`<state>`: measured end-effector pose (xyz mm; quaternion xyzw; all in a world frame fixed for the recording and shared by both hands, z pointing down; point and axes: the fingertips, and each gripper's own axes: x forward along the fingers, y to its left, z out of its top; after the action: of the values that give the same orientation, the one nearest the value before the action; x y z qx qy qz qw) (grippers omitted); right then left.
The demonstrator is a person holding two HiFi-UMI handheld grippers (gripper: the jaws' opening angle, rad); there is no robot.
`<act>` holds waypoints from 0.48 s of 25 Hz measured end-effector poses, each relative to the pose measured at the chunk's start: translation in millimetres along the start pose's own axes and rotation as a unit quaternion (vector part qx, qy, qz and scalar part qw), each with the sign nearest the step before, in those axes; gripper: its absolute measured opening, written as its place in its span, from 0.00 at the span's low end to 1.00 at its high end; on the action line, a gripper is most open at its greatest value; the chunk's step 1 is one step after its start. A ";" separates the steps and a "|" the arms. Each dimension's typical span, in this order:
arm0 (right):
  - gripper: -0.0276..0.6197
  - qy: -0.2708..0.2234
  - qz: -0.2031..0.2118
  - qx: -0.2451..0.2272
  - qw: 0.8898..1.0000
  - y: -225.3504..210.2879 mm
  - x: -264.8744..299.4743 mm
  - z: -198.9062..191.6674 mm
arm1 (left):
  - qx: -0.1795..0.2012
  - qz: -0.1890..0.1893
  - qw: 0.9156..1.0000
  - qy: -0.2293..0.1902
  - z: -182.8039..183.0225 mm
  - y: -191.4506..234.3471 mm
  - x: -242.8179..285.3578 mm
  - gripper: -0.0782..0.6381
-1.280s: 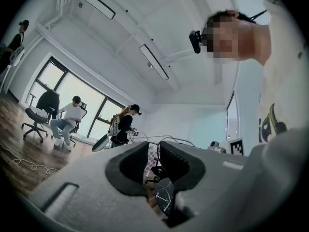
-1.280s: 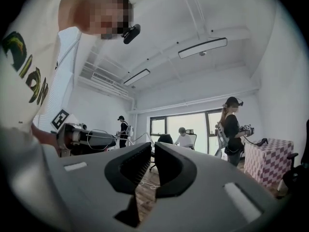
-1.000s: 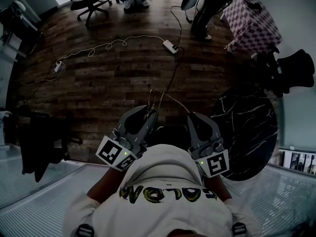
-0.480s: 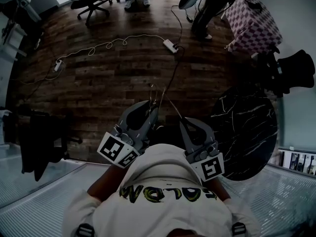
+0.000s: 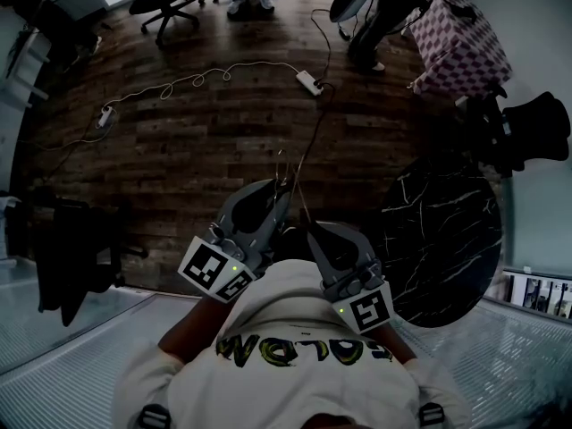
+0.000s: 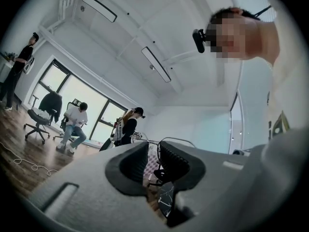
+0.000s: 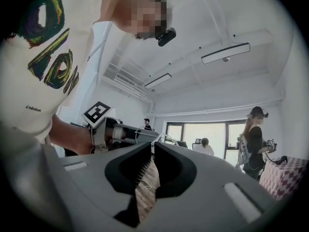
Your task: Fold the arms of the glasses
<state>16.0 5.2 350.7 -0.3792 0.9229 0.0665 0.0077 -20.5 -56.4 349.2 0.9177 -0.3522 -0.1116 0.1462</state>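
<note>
Left gripper (image 5: pixel 279 199) is clamped down to a thin slit, and in the left gripper view (image 6: pixel 153 146) the wire glasses (image 6: pixel 176 139) sit right at its tips, so it has them pinched. Right gripper (image 5: pixel 313 232) is just beside it on the right, tips angled in toward the left one. Its jaws are pulled almost together too (image 7: pixel 151 146), with only a sliver of floor showing through. The glasses wire (image 7: pixel 161 136) shows just past its tips, but I can't tell whether it's actually nipping the wire or only next to it.

From the head view both grippers are tucked in near the person's chest, with the glasses (image 5: pixel 286 170) poking out on the far side as thin, hard-to-read lines, up in the air over the wood floor (image 5: pixel 179 141).

Farther out there's a power strip (image 5: pixel 307 83) with a white cable (image 5: pixel 197 80) snaking left. A dark marble table (image 5: pixel 442 239) sits off to the right.
</note>
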 end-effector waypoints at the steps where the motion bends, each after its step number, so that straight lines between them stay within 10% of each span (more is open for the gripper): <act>1: 0.08 0.001 0.004 0.000 1.000 2.4 1.1 -0.9 | 0.000 -0.001 1.000 0.000 0.2 -0.4 0.9 0.22; 12: 0.09 0.014 0.020 -0.005 1.000 15.6 4.6 -7.8 | -0.002 -0.008 1.000 -0.001 0.8 -5.7 4.8 0.22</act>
<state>2.0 12.0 360.0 -0.3618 0.9299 0.0655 -0.0088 -13.7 -55.8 346.1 0.9200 -0.3449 -0.1141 0.1473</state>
